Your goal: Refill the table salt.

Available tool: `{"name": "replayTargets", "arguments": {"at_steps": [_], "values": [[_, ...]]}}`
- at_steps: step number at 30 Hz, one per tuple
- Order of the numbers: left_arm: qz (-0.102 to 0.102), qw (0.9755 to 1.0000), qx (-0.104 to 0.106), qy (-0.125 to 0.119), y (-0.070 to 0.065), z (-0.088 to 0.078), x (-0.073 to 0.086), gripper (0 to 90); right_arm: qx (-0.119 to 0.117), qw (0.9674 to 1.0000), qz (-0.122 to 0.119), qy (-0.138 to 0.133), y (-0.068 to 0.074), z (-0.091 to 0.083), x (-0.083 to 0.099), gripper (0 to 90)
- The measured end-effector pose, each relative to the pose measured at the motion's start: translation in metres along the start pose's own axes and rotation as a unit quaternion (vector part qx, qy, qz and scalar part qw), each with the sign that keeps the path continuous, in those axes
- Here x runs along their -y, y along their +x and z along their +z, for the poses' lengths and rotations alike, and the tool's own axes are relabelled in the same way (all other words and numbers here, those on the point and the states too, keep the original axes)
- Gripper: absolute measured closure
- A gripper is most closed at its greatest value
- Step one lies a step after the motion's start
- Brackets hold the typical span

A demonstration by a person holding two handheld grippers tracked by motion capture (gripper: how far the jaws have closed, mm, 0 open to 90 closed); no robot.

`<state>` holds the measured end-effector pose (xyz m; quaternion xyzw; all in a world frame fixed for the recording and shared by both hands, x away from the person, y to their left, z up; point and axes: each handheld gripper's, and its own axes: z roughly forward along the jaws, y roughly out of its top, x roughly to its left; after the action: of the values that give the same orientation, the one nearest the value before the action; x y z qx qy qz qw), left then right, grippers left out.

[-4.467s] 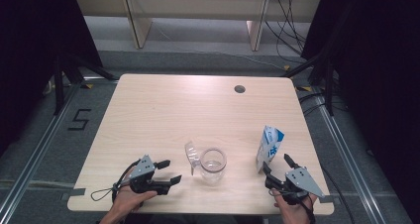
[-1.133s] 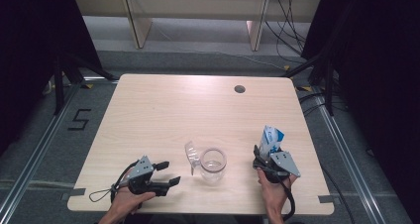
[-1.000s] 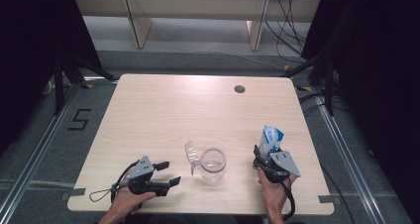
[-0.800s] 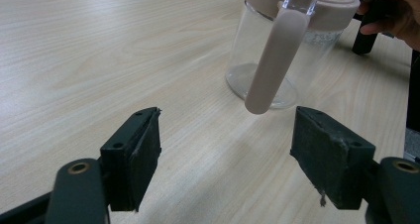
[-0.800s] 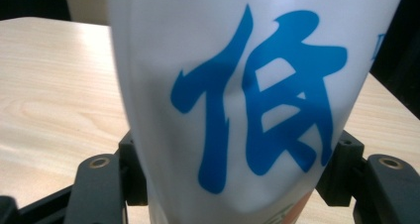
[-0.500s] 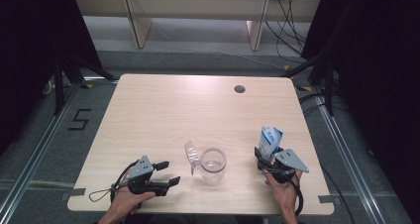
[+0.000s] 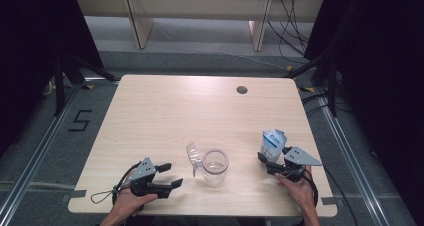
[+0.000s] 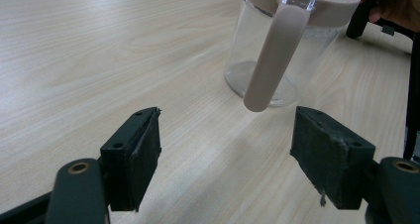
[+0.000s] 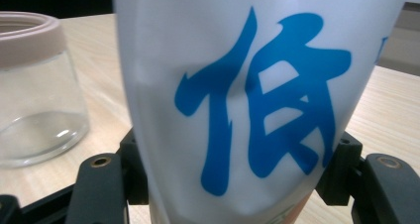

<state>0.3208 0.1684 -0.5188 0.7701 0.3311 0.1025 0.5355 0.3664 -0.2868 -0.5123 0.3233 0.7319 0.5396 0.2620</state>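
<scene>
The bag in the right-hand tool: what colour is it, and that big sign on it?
The bag is white with a large blue character, clearest in the right gripper view.

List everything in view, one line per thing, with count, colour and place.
bag: one, white with blue print, near right of table, standing between the right gripper's jaws.
glass jar: one, clear with pale rim, near middle of table.
flip lid: one, clear with pale strap, hinged open on the jar's left.
table: one, light wood, with a dark hole at far right.
left gripper: one, black, near left, open.
right gripper: one, black, closed on the bag.
</scene>
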Motion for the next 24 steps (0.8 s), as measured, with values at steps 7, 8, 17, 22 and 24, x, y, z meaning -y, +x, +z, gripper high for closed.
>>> {"name": "replayTargets", "arguments": {"at_steps": [7,8,17,22,24], "values": [[-0.001,1.0,0.005,-0.004,0.001,0.001,0.0,26.9,-0.032,0.9987,-0.039,-0.003,-0.012,0.001,-0.002,35.3],[0.01,0.9999,0.003,0.001,0.001,0.0,0.0,26.9,-0.031,0.9992,-0.027,-0.001,-0.01,0.001,-0.001,35.3],[0.008,1.0,0.003,-0.001,0.0,0.0,0.0,26.9,0.047,0.9987,-0.019,-0.001,0.006,0.0,0.002,23.9],[0.0,1.0,0.001,0.001,0.0,0.001,0.0,26.9,0.12,0.9926,0.021,-0.001,0.024,-0.001,0.002,22.0],[0.013,0.9998,0.012,-0.002,0.001,0.002,0.0,26.9,0.155,0.9875,0.028,0.006,0.035,0.002,0.001,23.8]]}}
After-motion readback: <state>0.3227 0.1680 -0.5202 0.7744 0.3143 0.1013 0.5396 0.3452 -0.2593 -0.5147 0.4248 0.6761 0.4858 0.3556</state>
